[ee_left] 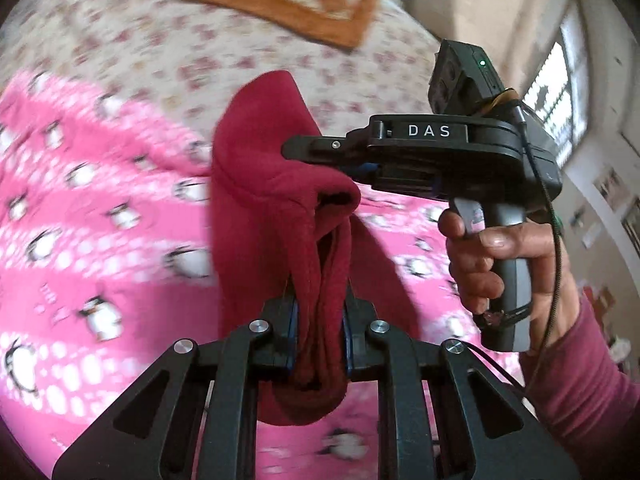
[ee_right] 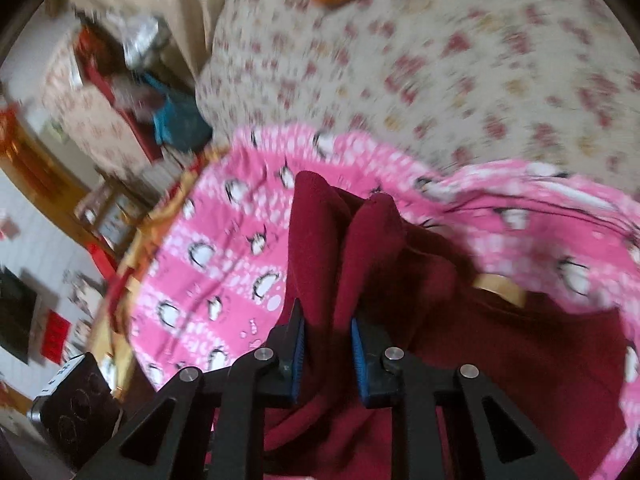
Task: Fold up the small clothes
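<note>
Now | left gripper (ee_left: 319, 328), right gripper (ee_right: 327, 346): jaws pinching red fleece garment (ee_left: 276, 168) | right body reads "DAS"

Fuzzy matt fleece garment (ee_left: 276, 168), soft printed pink blanket (ee_left: 100, 200), matt black plastic tool (ee_left: 318, 336)

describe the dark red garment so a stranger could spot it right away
Start at the bed with the cream floral sheet, then find the bright pink penguin-print blanket spread over it. Above that blanket, the dark red fleece garment is bunched and pinched in both claws, the left claw and the right claw. It is the only plain, unpatterned, deep red fabric there.
</note>
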The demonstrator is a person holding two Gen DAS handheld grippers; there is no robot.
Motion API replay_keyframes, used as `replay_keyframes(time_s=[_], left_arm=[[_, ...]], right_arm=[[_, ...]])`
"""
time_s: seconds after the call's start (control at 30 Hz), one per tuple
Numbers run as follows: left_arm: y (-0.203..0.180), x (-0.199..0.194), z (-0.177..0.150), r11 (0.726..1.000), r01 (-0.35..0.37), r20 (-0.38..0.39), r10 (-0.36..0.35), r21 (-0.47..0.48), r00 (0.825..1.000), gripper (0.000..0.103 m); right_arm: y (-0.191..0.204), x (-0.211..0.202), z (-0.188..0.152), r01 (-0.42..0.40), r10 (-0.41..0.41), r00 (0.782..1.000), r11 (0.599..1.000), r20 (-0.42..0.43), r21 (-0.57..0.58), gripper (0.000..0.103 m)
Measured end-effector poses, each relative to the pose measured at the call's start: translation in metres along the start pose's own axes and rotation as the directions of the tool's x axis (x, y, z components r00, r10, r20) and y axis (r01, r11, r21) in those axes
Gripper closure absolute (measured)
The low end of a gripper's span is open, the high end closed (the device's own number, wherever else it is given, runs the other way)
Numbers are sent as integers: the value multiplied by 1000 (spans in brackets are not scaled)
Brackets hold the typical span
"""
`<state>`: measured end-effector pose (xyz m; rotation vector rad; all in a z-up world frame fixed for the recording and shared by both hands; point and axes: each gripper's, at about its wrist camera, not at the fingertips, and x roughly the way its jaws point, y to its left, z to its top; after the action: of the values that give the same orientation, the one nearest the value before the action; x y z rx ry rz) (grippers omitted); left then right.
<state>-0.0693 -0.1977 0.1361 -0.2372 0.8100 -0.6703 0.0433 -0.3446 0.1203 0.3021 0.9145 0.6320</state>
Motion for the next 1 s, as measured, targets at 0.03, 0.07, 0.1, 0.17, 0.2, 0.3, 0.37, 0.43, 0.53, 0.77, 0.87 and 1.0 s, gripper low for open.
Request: replay_keyframes(time_s=[0.03, 0.07, 0.1, 0.17, 0.2, 0.3, 0.37, 0.43, 0.53, 0.77, 0.87, 1.0], left_arm=[[-15, 9, 2, 1000, 16, -16, -15, 25, 1000, 88], [-23, 16, 4, 999, 23, -27, -22, 40, 999, 88], [-33, 23, 4, 998, 30, -39, -28, 57, 999, 88], [-54, 45, 0, 996, 40, -72, -34, 86, 997, 88], [-63, 58, -3, 995, 43, -92, -34, 95, 995, 88], [-72, 101, -13, 996, 31, -163, -17, 84, 987, 88], [-73, 128, -20, 997, 8, -215, 8, 73, 977, 88], [-76, 144, -26, 995, -11, -242, 34, 95, 970, 86], [-82, 125, -25, 991, 50, -231, -20, 122, 973, 51], [-67, 43, -32, 971, 56, -156, -20, 234, 988, 38], [-48, 42, -29, 972, -51, -134, 84, 230, 987, 38], [-17, 47, -29, 985, -123, -126, 138, 124, 982, 38]], right_arm=[[-6, -13, -3, -6, 5, 1000, 1000, 18, 11, 84], [-15, -31, -7, -6, 5, 999, 1000, 39, 24, 84], [-23, -43, -9, -2, 0, 999, 1000, 53, 31, 84], [-45, -68, -20, 17, -22, 997, 998, 77, 57, 84], [-55, -75, -24, 23, -29, 996, 997, 82, 73, 84], [-98, -89, -44, 59, -73, 994, 985, 85, 160, 84], [-131, -82, -58, 133, -147, 988, 964, 48, 229, 84], [-160, -66, -73, 173, -181, 984, 939, -2, 299, 84], [-182, -65, -87, 140, -158, 987, 911, 13, 387, 82], [-135, -111, -98, 113, -152, 984, 939, 96, 326, 50], [-112, -99, -110, 146, -164, 986, 949, 41, 278, 41], [-93, -80, -114, 277, -283, 959, 947, 13, 162, 69]])
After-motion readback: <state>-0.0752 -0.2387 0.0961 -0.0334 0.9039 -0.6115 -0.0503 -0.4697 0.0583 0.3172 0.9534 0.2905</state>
